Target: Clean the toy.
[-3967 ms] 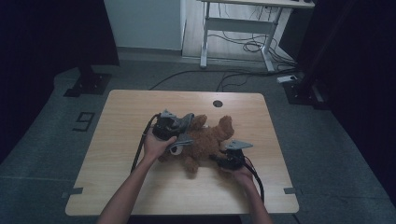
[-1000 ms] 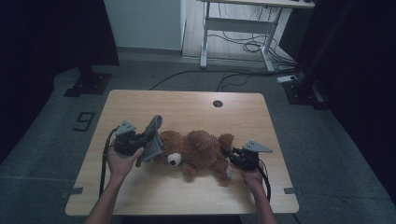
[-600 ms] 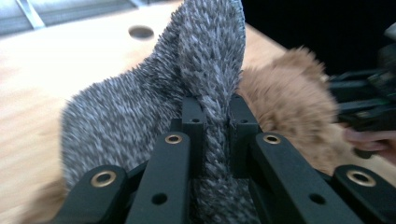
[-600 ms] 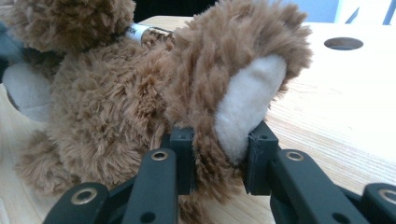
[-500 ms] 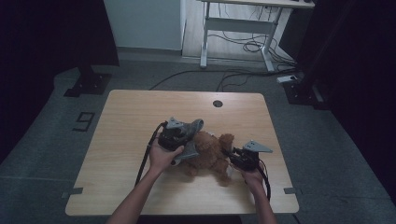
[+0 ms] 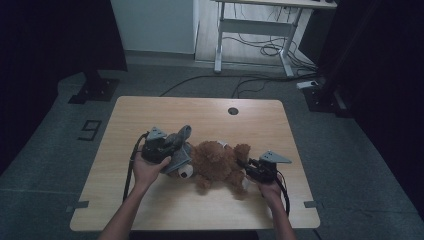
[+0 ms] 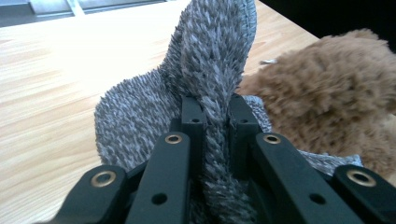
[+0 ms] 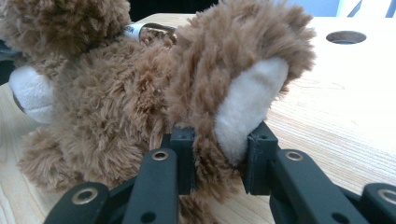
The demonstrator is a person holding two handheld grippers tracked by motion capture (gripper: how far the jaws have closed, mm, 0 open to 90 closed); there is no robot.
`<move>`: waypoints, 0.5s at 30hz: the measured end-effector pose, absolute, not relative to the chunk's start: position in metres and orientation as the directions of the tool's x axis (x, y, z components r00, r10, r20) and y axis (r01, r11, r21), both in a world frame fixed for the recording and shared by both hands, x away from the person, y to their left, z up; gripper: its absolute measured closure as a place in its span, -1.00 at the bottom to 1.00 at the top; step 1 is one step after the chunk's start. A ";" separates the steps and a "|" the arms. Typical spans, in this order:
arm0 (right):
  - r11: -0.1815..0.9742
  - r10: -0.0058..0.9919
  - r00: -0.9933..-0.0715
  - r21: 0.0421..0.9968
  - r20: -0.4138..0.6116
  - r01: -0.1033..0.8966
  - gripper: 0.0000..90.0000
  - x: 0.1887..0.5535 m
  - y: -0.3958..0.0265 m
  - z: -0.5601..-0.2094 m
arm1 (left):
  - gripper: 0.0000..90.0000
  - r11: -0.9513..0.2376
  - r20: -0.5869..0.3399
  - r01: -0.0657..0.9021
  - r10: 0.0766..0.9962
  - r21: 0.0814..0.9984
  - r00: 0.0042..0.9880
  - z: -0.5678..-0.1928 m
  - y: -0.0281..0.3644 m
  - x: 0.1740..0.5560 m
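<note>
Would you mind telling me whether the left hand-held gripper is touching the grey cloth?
Touching. In the left gripper view, the left hand-held gripper has its jaws clamped on a fold of the grey cloth.

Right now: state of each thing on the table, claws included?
Bear: lying on its side on the table, head toward the left claw.
Grey cloth: pinched, one end sticking up, rest draped by the bear's head.
Left claw: shut on the grey cloth.
Right claw: shut on the bear's foot.
Table: bare wood at the far side, round hole there.
</note>
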State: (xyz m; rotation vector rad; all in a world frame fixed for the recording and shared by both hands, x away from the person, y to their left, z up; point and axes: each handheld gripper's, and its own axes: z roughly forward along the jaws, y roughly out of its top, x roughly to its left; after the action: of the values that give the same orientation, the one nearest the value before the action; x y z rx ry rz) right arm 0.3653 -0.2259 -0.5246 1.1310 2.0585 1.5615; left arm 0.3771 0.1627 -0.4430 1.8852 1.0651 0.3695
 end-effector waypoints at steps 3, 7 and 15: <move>0.091 0.745 -0.636 0.914 0.202 0.396 0.57 0.365 -0.226 -0.525 | 0.78 -0.195 -0.174 0.521 0.799 0.831 0.576 -0.446 0.168 0.373; 0.092 0.746 -0.635 0.913 0.201 0.397 0.57 0.365 -0.226 -0.525 | 0.79 -0.206 -0.162 0.510 0.794 0.835 0.585 -0.443 0.167 0.367; 0.088 0.753 -0.625 0.910 0.206 0.405 0.57 0.367 -0.226 -0.526 | 0.78 -0.251 -0.155 0.445 0.702 0.860 0.695 -0.421 0.120 0.352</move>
State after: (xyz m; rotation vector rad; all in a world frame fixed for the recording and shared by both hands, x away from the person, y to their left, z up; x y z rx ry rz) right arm 0.3669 -0.2262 -0.5265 1.1483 2.0564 1.5504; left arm 0.3518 0.1197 -0.4210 1.8946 0.8938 0.3197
